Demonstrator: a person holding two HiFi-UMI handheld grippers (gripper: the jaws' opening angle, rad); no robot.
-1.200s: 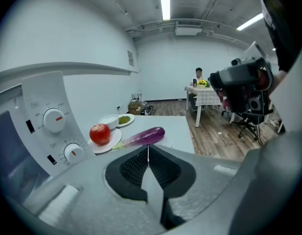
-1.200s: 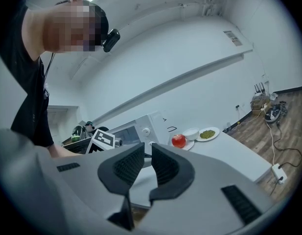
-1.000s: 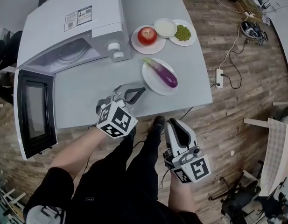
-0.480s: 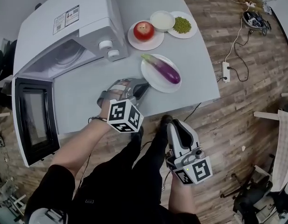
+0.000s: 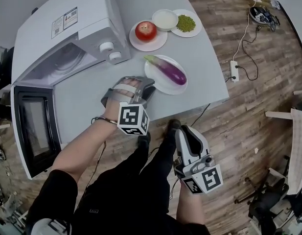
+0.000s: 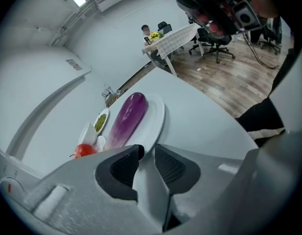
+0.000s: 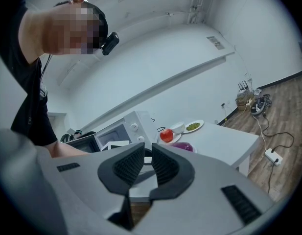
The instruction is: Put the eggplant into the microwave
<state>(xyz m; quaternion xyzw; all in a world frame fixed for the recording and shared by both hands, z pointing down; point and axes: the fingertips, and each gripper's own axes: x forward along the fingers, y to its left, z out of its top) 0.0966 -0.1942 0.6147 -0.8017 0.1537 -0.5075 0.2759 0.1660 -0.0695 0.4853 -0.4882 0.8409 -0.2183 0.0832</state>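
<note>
While the eggplant point(image 5: 166, 70) lay lengthwise on the white plate point(image 5: 166, 89), well apart from the microwave point(image 5: 67, 28), the left gripper point(image 5: 149, 86) was set at the plate's near rim. Its jaws stood narrow, and the left gripper view showed the rim running in between the pads. This was judged a pinch on the plate, not on the eggplant itself. The right gripper point(image 5: 185, 133) hung below the edge of the table point(image 5: 82, 102) beside the person's leg, jaws almost together with nothing between them (it took no part at this point). The microwave door point(image 5: 33, 126) stood fully open and the cavity point(image 5: 67, 62) was exposed.

Hazards judged from this position:

1. Tilt. The plate was held at one edge only, so the far side would tend to sag on lifting. The eggplant is round and smooth and could roll off toward the floor side of the table.
2. Slip. A glazed rim in a narrow pinch offers little purchase. A shallow bite or a quick swing could let the plate drop.
3. Collision. The route to the cavity ran leftward past the control panel and into the angle of the open door. A wide arc could knock the plate against either.
4. Neighbouring dishes. The apple point(image 5: 146, 31) on its saucer stood near the plate's far side, so pushing the plate forward before lifting could disturb it.
</note>
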